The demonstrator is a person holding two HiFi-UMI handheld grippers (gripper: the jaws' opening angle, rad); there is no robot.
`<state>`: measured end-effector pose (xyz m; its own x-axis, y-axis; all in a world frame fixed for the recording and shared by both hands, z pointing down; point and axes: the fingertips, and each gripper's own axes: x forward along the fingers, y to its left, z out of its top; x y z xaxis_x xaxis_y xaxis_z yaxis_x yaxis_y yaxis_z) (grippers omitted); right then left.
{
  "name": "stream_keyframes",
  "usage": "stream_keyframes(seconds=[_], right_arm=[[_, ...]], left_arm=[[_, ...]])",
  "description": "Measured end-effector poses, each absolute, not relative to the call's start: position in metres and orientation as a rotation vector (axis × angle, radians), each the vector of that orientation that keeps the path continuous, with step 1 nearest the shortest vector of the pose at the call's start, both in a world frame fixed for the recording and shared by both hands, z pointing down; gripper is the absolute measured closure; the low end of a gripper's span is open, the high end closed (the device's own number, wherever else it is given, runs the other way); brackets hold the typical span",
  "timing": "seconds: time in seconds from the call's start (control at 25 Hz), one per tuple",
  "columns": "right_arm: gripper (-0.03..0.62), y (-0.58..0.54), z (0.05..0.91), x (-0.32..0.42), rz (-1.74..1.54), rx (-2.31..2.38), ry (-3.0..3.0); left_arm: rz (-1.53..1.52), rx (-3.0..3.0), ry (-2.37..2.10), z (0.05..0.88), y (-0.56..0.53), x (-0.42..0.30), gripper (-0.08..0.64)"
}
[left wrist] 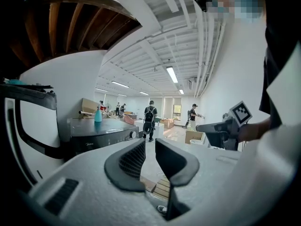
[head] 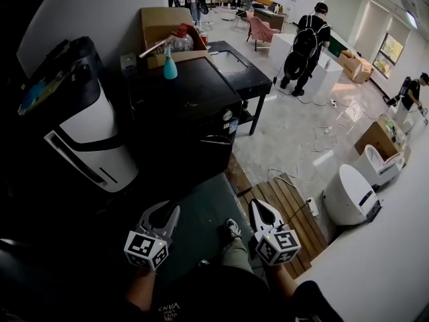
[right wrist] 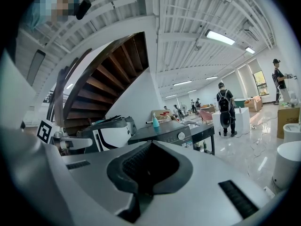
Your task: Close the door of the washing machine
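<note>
**Washing machine door: both grippers standing off**

The black front-loading washing machine stands against the wall, with a teal spray bottle on its top. Its front is dark in every view. No door leaf shows swung out from it, so the door reads as lying flush with the front. I cannot be sure of this from here.

The left gripper and right gripper are both low in front of the person. They are roughly level, pointing toward the machine and well apart from it. The left fingers stand slightly apart with nothing between them. The right fingers are pressed together and hold nothing.

Step in hand (judgement): nothing touches the door. The scene fits two stages equally well. One is an approach to a door left ajar by a gap that the dark front hides. The other is a stand-off with the door already pushed home. Either way, the next move calls for a closer look at the door's edge against the front panel.
</note>
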<state>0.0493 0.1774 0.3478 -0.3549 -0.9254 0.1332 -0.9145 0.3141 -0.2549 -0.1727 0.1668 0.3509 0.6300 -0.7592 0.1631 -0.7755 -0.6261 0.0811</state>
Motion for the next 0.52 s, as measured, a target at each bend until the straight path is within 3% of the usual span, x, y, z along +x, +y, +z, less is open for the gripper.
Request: stream_keyframes(seconds=[0.52], right_arm=[[0.594, 0.187, 0.351, 0.049, -0.436, -1.772, 2.515]], left_arm=[[0.136, 2.691, -1.317, 0.351, 0.182, -0.177, 0.545]])
